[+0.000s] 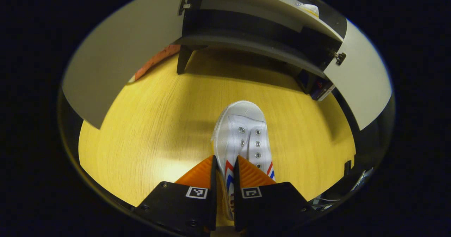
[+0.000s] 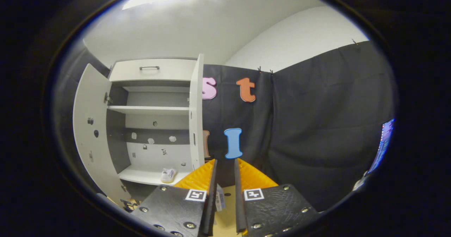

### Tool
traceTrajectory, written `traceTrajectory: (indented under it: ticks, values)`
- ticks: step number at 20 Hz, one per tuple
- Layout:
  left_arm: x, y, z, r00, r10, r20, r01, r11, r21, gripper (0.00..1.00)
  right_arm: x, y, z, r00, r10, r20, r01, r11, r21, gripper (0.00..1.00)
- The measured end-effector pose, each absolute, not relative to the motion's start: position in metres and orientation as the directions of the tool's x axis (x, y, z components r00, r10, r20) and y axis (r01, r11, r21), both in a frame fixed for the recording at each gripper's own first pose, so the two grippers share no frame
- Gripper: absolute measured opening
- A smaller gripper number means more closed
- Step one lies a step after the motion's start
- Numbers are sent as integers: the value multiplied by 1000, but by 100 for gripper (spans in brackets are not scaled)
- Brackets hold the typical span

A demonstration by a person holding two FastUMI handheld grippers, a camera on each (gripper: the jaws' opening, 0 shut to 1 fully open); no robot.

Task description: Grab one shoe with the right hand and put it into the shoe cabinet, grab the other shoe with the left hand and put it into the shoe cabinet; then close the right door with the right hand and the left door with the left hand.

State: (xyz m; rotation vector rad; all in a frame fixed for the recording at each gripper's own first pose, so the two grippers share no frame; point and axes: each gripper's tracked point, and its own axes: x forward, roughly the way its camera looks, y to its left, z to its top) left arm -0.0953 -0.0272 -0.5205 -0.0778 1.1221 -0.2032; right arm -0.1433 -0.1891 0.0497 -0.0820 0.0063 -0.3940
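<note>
The left gripper view looks steeply down on a yellow wood-grain floor, where a white canvas sneaker with metal eyelets and red and blue stripes on its sides points its toe toward the cabinet. The left gripper has its two fingers closed on the shoe's near collar, one finger on either side of the canvas edge, so it grips the sneaker by the heel end. Beyond the toe stands the white shoe cabinet with a dark frame on short dark legs, its left door and right door both swung wide open toward the camera. A strip of bare floor lies between the toe and the cabinet base.

The right gripper view looks level across the booth and takes in the whole cabinet at far left, doors open, with a top drawer carrying a metal handle. A second white sneaker rests on the lowest white shelf, toward its right end. The right gripper holds nothing; its fingers stand a narrow gap apart, with a small paper tag showing low in the gap. A lit screen glows at the far right edge.
</note>
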Motion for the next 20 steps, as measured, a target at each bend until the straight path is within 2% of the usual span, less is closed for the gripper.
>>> traceTrajectory:
  ticks: [9, 15, 20]
  values:
    - [-13, -12, -334, 642, -335, -690, 251, 942, -223, 20, -142, -197, 37, 916, -401, -3, 400, 914, -64, 24]
    - [37, 26, -201, 752, -378, -541, 291, 925, -243, 20, -149, -214, 28, 892, -452, -12, 451, 892, -43, 24]
    - [121, 2, -155, 809, -380, -448, 302, 923, -237, 20, -159, -230, 29, 863, -505, -7, 505, 862, -37, 24]
